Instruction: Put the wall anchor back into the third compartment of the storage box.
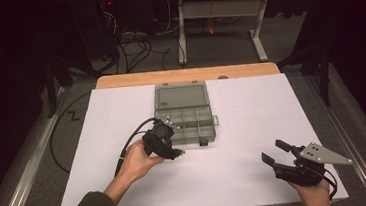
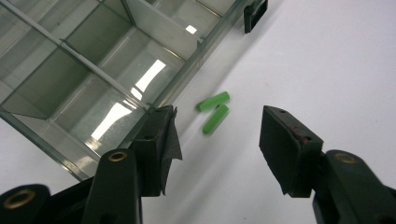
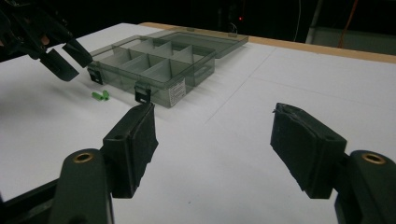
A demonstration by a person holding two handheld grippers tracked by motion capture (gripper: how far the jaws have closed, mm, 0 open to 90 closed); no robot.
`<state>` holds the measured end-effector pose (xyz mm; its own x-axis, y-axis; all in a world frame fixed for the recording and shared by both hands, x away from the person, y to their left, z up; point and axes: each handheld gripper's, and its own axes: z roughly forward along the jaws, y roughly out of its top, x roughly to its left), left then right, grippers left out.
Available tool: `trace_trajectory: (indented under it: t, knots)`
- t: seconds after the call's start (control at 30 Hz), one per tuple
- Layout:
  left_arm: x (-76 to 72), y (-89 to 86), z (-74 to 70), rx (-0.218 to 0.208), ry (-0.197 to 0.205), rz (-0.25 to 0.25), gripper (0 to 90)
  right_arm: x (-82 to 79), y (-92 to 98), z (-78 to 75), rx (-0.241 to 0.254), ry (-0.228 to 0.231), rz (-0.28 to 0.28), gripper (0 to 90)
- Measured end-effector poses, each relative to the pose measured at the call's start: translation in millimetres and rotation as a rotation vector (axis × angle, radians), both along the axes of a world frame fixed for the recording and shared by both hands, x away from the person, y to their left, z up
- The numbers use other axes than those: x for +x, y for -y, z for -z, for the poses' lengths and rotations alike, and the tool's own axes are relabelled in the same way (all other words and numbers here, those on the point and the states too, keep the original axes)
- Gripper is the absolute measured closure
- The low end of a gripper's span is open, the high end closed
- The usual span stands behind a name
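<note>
Nearest the person, at the near right of the white surface (image 1: 237, 173), the right gripper (image 1: 275, 151) rests low in the right hand (image 1: 314, 194), its fingers (image 3: 133, 149) spread wide with nothing between them, pointing across the surface toward the box. Farther in and to the left, the left hand (image 1: 137, 162) holds the left gripper (image 1: 173, 145) tipped down over the surface, just at the near left corner of the box; its cable trails back off the near left side. Its fingers (image 2: 161, 149) stand released, well apart and grasping nothing, though they are poised above two small green plugs (image 2: 214, 109). These two plugs lie side by side on the bare surface, touching or nearly so, just outside the near wall of the clear compartment box (image 1: 185, 123) and close to its dark latch (image 2: 255, 14). In the right gripper view the same plugs show on the surface beside the box's near corner, under the left gripper's tips. The box sits at the middle of the surface with its lid (image 1: 180, 95) folded open flat on the far side; its compartments look empty as far as can be told. Beyond the white sheet a strip of wooden edge (image 1: 186, 75) shows.
</note>
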<state>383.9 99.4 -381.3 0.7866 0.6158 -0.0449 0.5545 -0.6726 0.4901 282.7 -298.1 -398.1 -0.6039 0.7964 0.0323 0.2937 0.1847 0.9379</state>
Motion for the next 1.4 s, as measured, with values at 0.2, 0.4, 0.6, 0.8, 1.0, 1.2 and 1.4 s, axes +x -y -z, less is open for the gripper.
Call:
trace_trajectory:
  t: [0.2,0.4,0.6,0.8,1.0,1.2,1.4]
  knots:
    - [-0.1,4.7,4.3,0.019,-0.008,0.016,47.0,0.0,-0.4,0.0,-0.001,-0.001,-0.004,33.0]
    - [2.2,11.0,11.2,0.049,-0.019,0.022,49.7,-0.2,-0.2,-0.1,0.001,0.002,-0.005,32.9]
    - [4.7,15.3,16.5,0.066,-0.019,0.020,55.9,-0.3,-0.1,-0.3,0.002,0.003,-0.005,32.9]
    - [7.1,17.0,19.3,0.069,-0.030,0.024,59.5,-0.2,-0.4,-0.2,0.001,0.002,-0.006,33.0]
    - [9.7,17.8,22.2,0.074,-0.042,0.024,62.8,-0.2,-0.4,-0.1,0.001,0.001,-0.006,33.0]
    - [11.2,19.5,25.3,0.084,-0.049,0.027,65.6,-0.2,-0.4,-0.1,0.001,0.001,-0.007,33.0]
    - [12.3,20.3,26.8,0.092,-0.054,0.030,68.8,-0.2,-0.4,-0.1,0.001,0.001,-0.007,33.0]
